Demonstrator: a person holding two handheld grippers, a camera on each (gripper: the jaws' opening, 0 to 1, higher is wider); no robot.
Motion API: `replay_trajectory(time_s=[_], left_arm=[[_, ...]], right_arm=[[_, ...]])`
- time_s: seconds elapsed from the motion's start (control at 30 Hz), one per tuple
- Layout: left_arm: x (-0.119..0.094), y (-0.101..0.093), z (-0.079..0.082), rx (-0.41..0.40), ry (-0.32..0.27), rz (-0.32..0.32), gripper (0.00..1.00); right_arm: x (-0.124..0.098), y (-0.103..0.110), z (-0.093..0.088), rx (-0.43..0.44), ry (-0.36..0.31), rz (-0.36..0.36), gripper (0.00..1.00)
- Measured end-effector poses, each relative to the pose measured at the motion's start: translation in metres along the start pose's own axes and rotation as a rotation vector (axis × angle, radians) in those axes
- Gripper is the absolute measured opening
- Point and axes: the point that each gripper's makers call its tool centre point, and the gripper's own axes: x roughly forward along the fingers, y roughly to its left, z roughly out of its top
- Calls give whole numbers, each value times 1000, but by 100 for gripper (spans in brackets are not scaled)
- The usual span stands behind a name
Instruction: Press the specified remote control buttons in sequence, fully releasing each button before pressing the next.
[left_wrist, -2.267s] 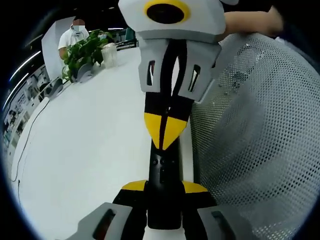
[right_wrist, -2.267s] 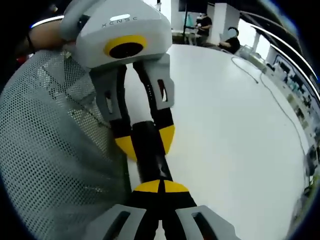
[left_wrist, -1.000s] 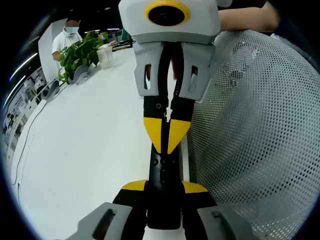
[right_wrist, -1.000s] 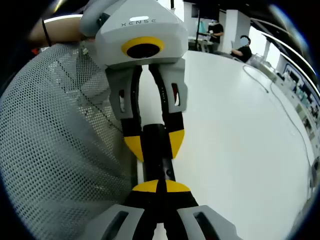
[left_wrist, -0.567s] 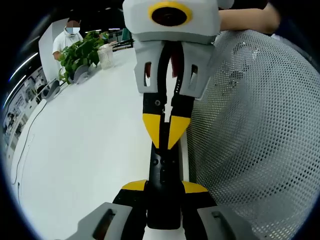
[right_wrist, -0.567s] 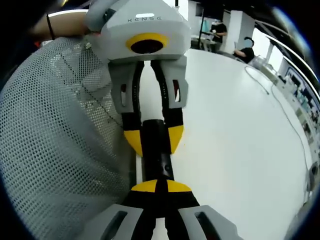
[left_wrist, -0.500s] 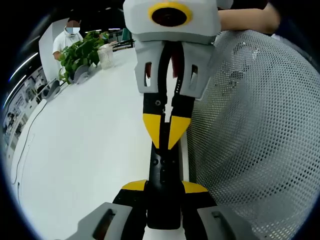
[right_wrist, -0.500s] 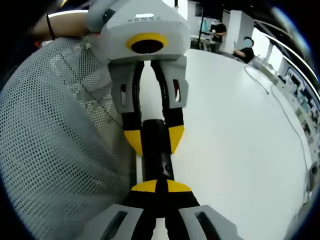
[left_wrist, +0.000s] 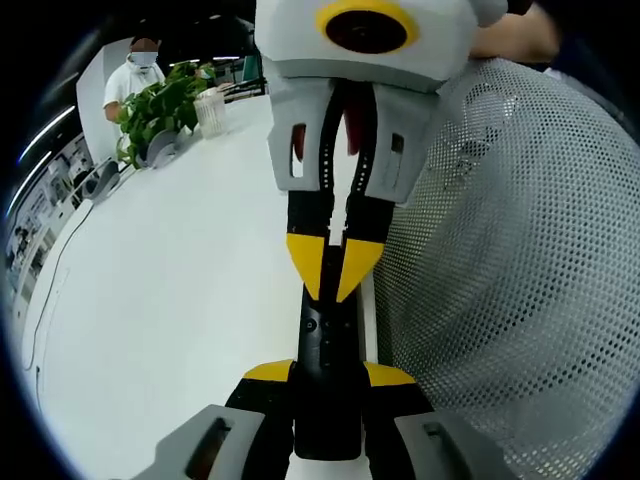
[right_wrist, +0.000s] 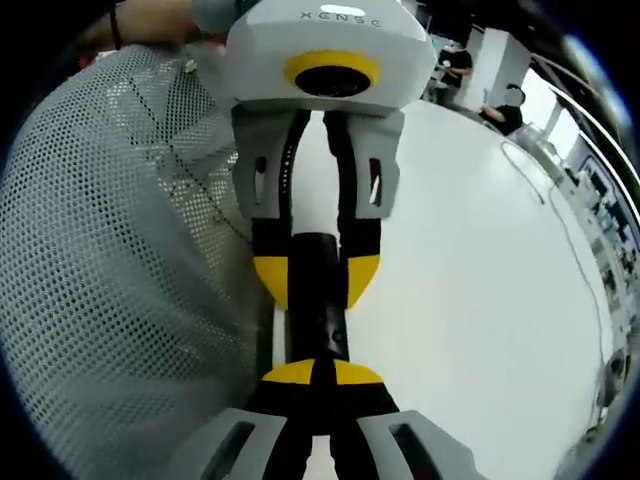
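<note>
A slim black remote (left_wrist: 322, 345) lies lengthwise over the white table (left_wrist: 170, 290), and my left gripper (left_wrist: 327, 375) is shut on its near end, one yellow tip on each side. My right gripper (left_wrist: 330, 268) faces me from the top of the left gripper view, shut, its joined yellow tips pointing down onto the remote just beyond two small buttons. In the right gripper view, my right gripper (right_wrist: 315, 374) rests shut over the remote (right_wrist: 318, 300), and the left gripper (right_wrist: 316, 275) clamps the far end. Contact with a button cannot be told.
A grey mesh chair back (left_wrist: 510, 270) stands close beside the remote, also seen as the mesh chair back (right_wrist: 110, 260). A potted plant (left_wrist: 160, 110) and a seated person (left_wrist: 135, 70) are at the far table end. A thin cable (right_wrist: 560, 225) crosses the table (right_wrist: 460, 280).
The two grippers have drawn a little closer, each looking larger in the other's view. The right gripper's tips stay on the same spot of the remote. The left grip is unchanged.
</note>
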Motion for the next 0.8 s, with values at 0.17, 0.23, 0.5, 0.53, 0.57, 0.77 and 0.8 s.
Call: replay_trajectory(time_s=[0.17, 0.23, 0.5, 0.53, 0.57, 0.77, 0.8], left_arm=[[0, 0, 0, 2, 0, -1, 25], [0, 0, 0, 3, 1, -2, 25], [0, -1, 0, 9, 2, -5, 25], [0, -1, 0, 8, 1, -5, 25], [0, -1, 0, 8, 1, -5, 25], [0, -1, 0, 6, -1, -3, 25], [0, -1, 0, 6, -2, -3, 25]], right_arm=[[1, 0, 1, -10, 19, 15, 1], [1, 0, 1, -22, 26, 21, 1], [1, 1, 1, -57, 43, 37, 1], [0, 1, 0, -42, 30, 30, 1], [0, 1, 0, -47, 18, 23, 1], [-1, 1, 1, -28, -29, -1, 1], [-1, 0, 2, 11, -28, 12, 1]])
